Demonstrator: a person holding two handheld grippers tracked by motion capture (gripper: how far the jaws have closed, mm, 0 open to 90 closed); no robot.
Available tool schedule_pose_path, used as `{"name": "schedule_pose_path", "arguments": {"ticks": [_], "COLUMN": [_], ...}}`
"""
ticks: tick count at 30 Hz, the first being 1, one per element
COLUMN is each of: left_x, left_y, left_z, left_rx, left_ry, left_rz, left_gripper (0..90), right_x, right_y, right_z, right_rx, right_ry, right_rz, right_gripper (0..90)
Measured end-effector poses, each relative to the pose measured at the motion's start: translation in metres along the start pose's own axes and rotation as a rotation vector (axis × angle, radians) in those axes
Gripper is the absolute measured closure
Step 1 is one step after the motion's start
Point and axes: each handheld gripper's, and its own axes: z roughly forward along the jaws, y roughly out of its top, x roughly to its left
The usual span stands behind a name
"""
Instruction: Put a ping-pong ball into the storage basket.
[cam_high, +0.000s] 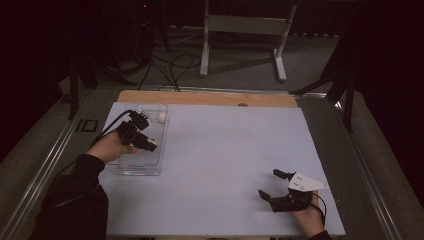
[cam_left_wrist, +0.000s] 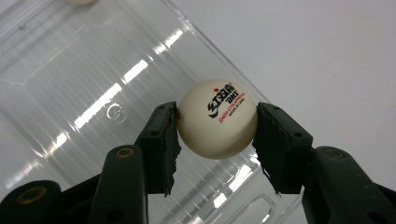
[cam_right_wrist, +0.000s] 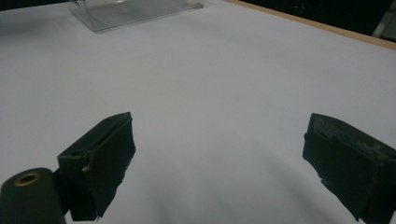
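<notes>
My left gripper is shut on a white ping-pong ball with black and red print, both pads pressed against its sides. It hangs over the right wall of a clear plastic tray. From above, the left gripper sits over the clear tray at the table's left. A second white ball lies in the tray's far corner, and its edge shows at the top of the left gripper view. My right gripper rests open near the front right, nothing between its jaws.
A pale blue mat covers the table, with a wooden strip along its far edge. The tray's corner shows far off in the right gripper view. Beyond the table stand a white frame and cables on the floor.
</notes>
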Motion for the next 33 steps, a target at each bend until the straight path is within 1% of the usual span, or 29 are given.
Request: {"name": "schedule_pose_path", "arguments": {"ticks": [1,5,8,11,13,15,17,19,22,25,26,27,28,29,30,31,33], "left_x": [0.0,-0.001,0.001,0.001,0.0,0.0,0.0,0.0,0.0,0.001,0.001,0.0,0.0,-0.001,-0.002,-0.002,-0.002], "left_y": [0.0,-0.001,-0.001,-0.001,-0.001,-0.001,-0.001,-0.001,-0.001,0.0,0.0,0.001,0.001,0.002,0.003,0.003,0.004], "left_z": [0.002,0.009,0.012,0.015,0.017,0.02,0.023,0.025,0.026,0.026,0.025,0.025,0.025,0.024,0.024,0.023,0.021], "left_rx": [0.001,0.03,0.035,0.045,0.058,0.07,0.072,0.087,0.088,0.08,0.078,0.084,0.084,0.092,0.092,0.086,0.082], "left_ry": [-0.004,-0.017,-0.01,-0.015,-0.02,-0.011,-0.012,-0.009,0.001,-0.001,0.006,0.016,0.016,0.018,0.025,0.026,0.043], "left_rz": [0.0,0.011,0.002,-0.003,0.003,0.0,-0.003,0.006,-0.007,-0.011,-0.019,-0.017,-0.017,-0.027,-0.023,-0.035,-0.036], "left_gripper": [51.5,51.5,51.5,51.4,51.4,51.4,51.4,51.4,51.3,51.0,51.0,51.0,48.9,48.9,42.3,39.9,35.9], "right_x": [0.0,0.0,0.0,0.0,0.0,0.0,0.0,0.001,0.001,0.001,0.001,0.001,0.001,0.0,0.0,0.0,0.0], "right_y": [0.0,0.0,0.0,0.0,0.0,0.0,0.0,0.001,0.0,0.0,0.0,0.0,0.0,0.0,0.0,0.0,0.0], "right_z": [0.0,0.0,0.0,0.0,0.0,0.0,0.0,0.0,0.0,0.0,0.0,0.0,0.0,0.0,0.0,0.0,0.0], "right_rx": [0.001,-0.001,0.0,0.0,-0.001,0.0,0.001,0.0,0.001,0.002,0.002,0.003,0.003,0.003,0.003,0.002,0.003], "right_ry": [-0.001,-0.001,0.0,-0.001,0.0,0.0,0.0,-0.001,0.0,-0.001,0.0,0.0,0.0,-0.001,0.0,0.0,0.0], "right_rz": [0.0,0.003,0.001,0.001,0.001,0.002,-0.003,-0.007,-0.007,-0.006,-0.005,-0.005,-0.005,-0.006,-0.004,-0.003,-0.005], "right_gripper": [9.0,9.1,9.1,9.0,9.1,9.0,9.1,9.0,9.0,9.0,9.0,9.0,9.0,9.0,9.0,9.0,9.0]}}
